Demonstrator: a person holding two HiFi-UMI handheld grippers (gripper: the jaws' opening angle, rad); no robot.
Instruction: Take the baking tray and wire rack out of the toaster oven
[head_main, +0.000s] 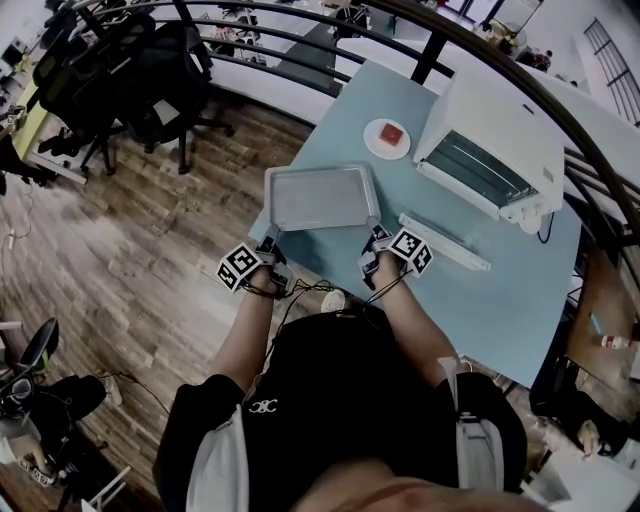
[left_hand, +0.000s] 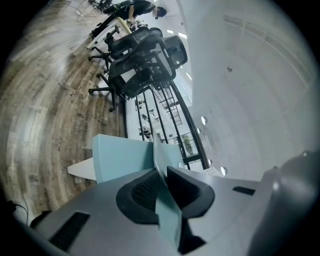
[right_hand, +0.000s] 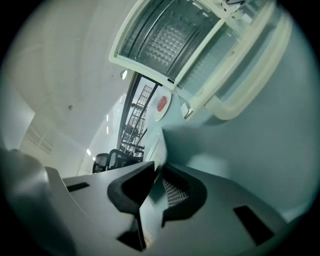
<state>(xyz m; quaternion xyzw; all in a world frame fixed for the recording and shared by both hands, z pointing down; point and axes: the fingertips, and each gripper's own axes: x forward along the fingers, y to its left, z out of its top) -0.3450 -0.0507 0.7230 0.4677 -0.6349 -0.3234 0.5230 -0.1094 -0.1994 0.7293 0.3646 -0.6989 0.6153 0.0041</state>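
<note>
Teal desk (head_main: 520, 300) carries the baking tray (head_main: 320, 197) at its near edge, long axis crosswise, its near rim between the slightly parted jaws of left claw (head_main: 270, 238) and right claw (head_main: 374, 233), toaster oven (head_main: 490, 150) toward the far-right corner.

Left gripper (head_main: 272, 239), right gripper (head_main: 375, 234) — jaws slightly apart.
</note>
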